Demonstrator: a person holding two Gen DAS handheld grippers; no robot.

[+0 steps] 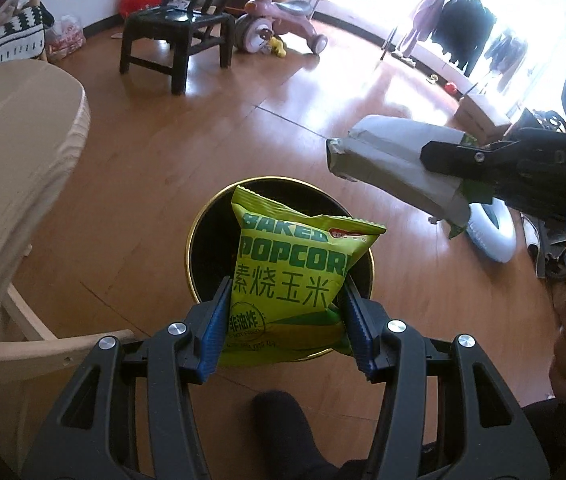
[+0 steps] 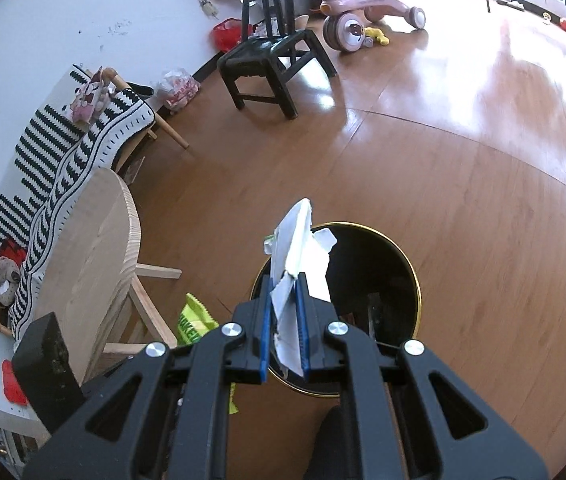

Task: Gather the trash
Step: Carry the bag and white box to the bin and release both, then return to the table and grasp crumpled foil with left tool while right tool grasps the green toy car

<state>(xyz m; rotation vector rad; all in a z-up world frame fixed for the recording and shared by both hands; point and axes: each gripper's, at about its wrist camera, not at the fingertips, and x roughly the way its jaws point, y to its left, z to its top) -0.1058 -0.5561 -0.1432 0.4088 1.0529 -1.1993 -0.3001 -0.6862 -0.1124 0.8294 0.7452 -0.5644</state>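
My left gripper (image 1: 285, 300) is shut on a green popcorn bag (image 1: 295, 268) and holds it upright above a round black trash bin with a gold rim (image 1: 199, 224) on the floor. My right gripper (image 2: 285, 280) is shut on a flattened grey-white paper carton (image 2: 297, 240) and holds it over the near left rim of the same bin (image 2: 413, 268). In the left wrist view the right gripper (image 1: 431, 156) and its carton (image 1: 387, 160) hang to the right of the bin. The popcorn bag (image 2: 195, 320) shows at the left in the right wrist view.
A light wooden round table (image 1: 15, 152) stands left of the bin. A black chair (image 1: 179, 36) and a pink tricycle (image 1: 279, 20) stand farther back. A white inflatable ring (image 1: 491, 232) and shoes lie to the right. A striped blanket (image 2: 67, 152) covers a seat by the wall.
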